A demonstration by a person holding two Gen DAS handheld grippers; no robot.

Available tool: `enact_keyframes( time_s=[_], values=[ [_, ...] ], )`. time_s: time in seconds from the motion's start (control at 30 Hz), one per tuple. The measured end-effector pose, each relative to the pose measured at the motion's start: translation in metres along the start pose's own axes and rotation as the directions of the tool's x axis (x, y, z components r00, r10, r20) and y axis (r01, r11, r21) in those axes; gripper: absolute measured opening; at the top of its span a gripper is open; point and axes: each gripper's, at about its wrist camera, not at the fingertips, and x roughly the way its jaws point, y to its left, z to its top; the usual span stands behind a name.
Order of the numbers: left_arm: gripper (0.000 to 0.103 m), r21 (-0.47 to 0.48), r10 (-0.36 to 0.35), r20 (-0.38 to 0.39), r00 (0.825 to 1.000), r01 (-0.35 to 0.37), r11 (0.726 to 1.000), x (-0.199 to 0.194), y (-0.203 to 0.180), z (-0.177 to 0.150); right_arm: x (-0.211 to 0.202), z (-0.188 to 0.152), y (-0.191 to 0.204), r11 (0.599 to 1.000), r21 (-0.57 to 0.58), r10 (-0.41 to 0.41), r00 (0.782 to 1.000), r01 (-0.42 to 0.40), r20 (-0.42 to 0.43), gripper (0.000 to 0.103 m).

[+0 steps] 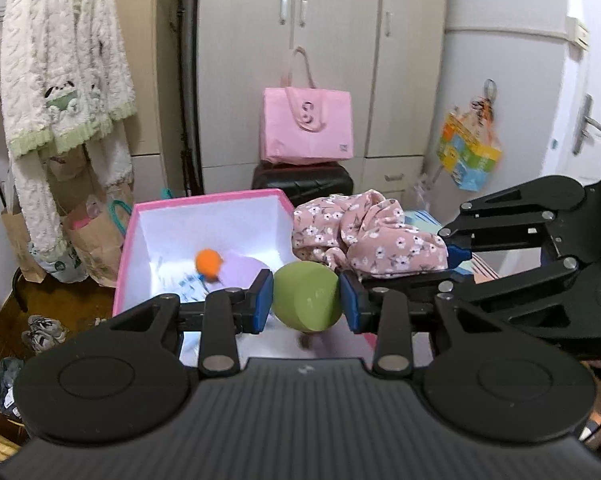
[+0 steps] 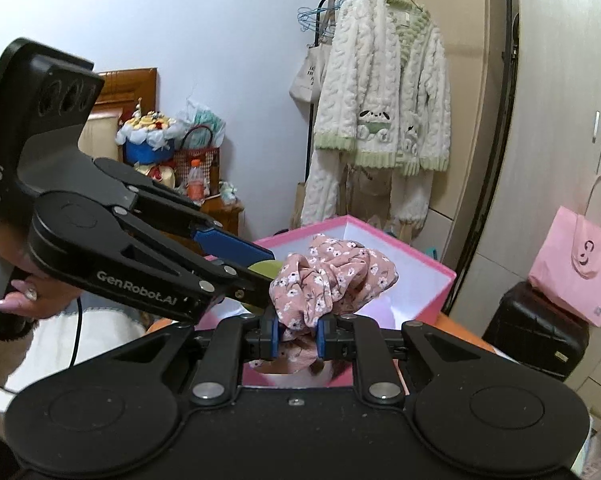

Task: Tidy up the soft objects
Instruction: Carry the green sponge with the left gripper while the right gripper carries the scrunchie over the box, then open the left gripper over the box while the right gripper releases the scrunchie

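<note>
Above one pink box (image 1: 204, 216), the left gripper (image 1: 306, 300), marked "GenRobot.AI", clenched one green ball (image 1: 306, 298); the right gripper (image 2: 298, 338) clenched one floral cloth (image 2: 328, 276).

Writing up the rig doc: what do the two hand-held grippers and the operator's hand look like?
Both are matte black linkage frames with silver pivot pins, round discs at the base and blue finger pads. The left hand-held gripper carries white "GenRobot.AI" lettering, a black housing with round holes and a black cable. The hand has pale pink nails and a cream fuzzy sleeve. The right hand-held gripper looks identical.
</note>
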Motion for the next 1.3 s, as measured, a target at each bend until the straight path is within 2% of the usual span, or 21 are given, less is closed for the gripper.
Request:
enact_keyframes(
  time_s=[0.13,0.2,0.27,0.47,0.57,0.63,0.8,0.83,0.87,0.93,1.0,1.07,1.17,1.3],
  values=[
    [0.035,-0.028,0.055,0.001,0.998,-0.055,0.998,0.027,0.022,0.004,0.035,0.010,-0.020,0.999,0.025,0.032,0.999,-0.031,-0.004,0.020],
    [0.035,-0.026,0.106,-0.014,0.994,-0.106,0.994,0.046,0.029,0.001,0.053,0.012,-0.026,0.998,0.028,0.061,0.998,-0.060,-0.029,0.020],
    [0.035,-0.036,0.118,-0.036,0.992,-0.120,0.992,0.061,0.039,0.000,0.072,0.010,-0.028,0.998,0.023,0.063,0.996,-0.061,-0.056,0.020],
    [0.035,-0.113,0.057,-0.124,0.991,-0.071,0.991,0.099,0.068,0.001,0.110,0.005,-0.041,0.998,0.031,0.060,0.991,-0.056,-0.122,0.020],
    [0.035,-0.116,0.043,-0.186,0.982,-0.065,0.991,0.114,0.075,0.000,0.123,0.004,-0.044,0.999,0.018,0.051,0.987,-0.048,-0.151,0.020],
    [0.036,-0.160,0.002,-0.212,0.977,-0.037,0.986,0.117,0.082,0.001,0.132,0.003,-0.046,0.999,0.003,0.038,0.984,-0.038,-0.176,0.020],
    [0.047,-0.174,0.024,-0.216,0.976,-0.063,0.983,0.114,0.087,0.000,0.144,0.000,-0.051,1.000,-0.013,0.000,0.981,-0.002,-0.192,0.025],
    [0.052,-0.188,0.024,-0.220,0.975,-0.067,0.980,0.115,0.090,-0.002,0.144,0.000,-0.051,1.000,-0.013,0.000,0.981,-0.002,-0.196,0.027],
    [0.056,-0.206,0.023,-0.224,0.974,-0.070,0.976,0.116,0.093,-0.003,0.145,-0.001,-0.052,1.000,-0.013,-0.004,0.981,0.002,-0.195,0.030],
    [0.057,-0.225,0.008,-0.232,0.973,-0.062,0.972,0.116,0.095,-0.006,0.144,-0.003,-0.053,1.000,-0.008,-0.016,0.981,0.015,-0.195,0.035],
    [0.061,-0.229,0.001,-0.236,0.972,-0.056,0.972,0.116,0.095,-0.006,0.143,-0.004,-0.053,0.999,-0.016,-0.041,0.979,0.039,-0.197,0.047],
    [0.068,-0.240,-0.009,-0.225,0.974,-0.047,0.970,0.112,0.092,-0.006,0.141,-0.004,-0.052,0.997,-0.031,-0.074,0.980,0.069,-0.186,0.049],
    [0.074,-0.242,-0.006,-0.194,0.981,-0.042,0.969,0.103,0.088,-0.005,0.131,-0.003,-0.053,0.997,-0.012,-0.083,0.983,0.082,-0.165,0.050],
    [0.079,-0.188,0.011,-0.176,0.984,-0.044,0.981,0.088,0.077,-0.002,0.109,-0.004,-0.052,0.996,0.010,-0.081,0.989,0.083,-0.124,0.056]
  ],
)
